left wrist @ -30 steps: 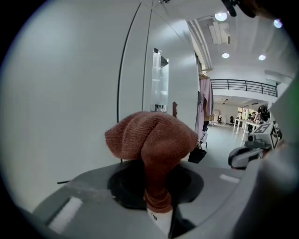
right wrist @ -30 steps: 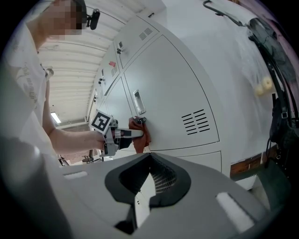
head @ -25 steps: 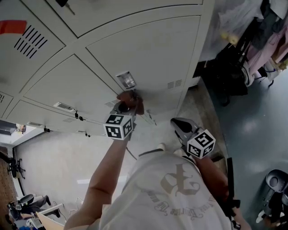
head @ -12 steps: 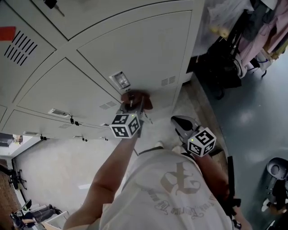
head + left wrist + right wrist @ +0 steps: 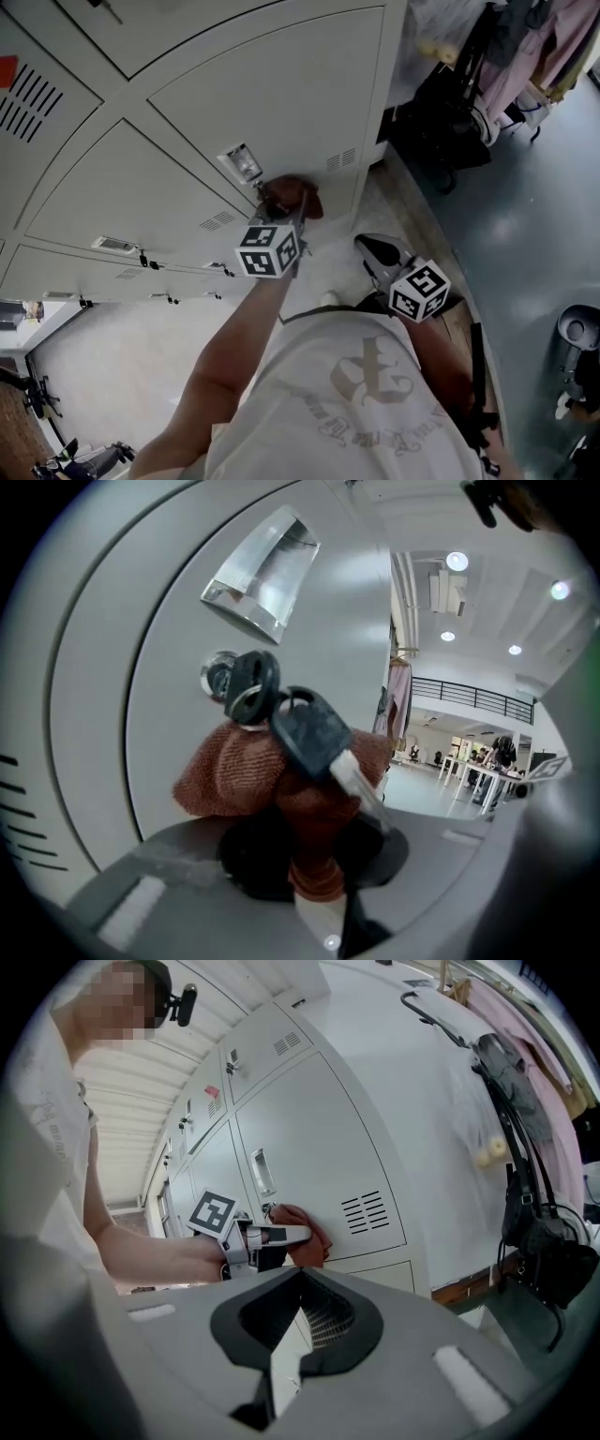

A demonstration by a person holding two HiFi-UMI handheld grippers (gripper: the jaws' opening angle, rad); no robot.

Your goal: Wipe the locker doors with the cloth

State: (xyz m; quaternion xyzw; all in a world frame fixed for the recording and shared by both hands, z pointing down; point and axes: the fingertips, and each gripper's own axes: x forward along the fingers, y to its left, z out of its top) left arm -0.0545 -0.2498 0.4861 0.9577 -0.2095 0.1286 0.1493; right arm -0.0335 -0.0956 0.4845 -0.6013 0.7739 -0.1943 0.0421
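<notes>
The left claw (image 5: 287, 212) is clamped on a bunched rust-red cloth (image 5: 246, 772), its jaws drawn in tight on the fabric so that a narrow neck of cloth runs down between them. The wad bulges out past the jaw tips and is pressed against the grey locker door (image 5: 281, 103). Just above the claw a lock (image 5: 217, 678) is set in the door, and a bunch of keys (image 5: 309, 729) hangs from it. The dark key head lies over the top of the cloth. Farther above the claw is a clear pocket (image 5: 262, 572) on the door. Beyond the claw, off to its right, are the door's vent slots (image 5: 366, 1211).

The right claw (image 5: 376, 254) is held well back from the door, near the person's chest (image 5: 361, 384). Its jaws are together with nothing between them, and they point toward the left claw and the cloth.
</notes>
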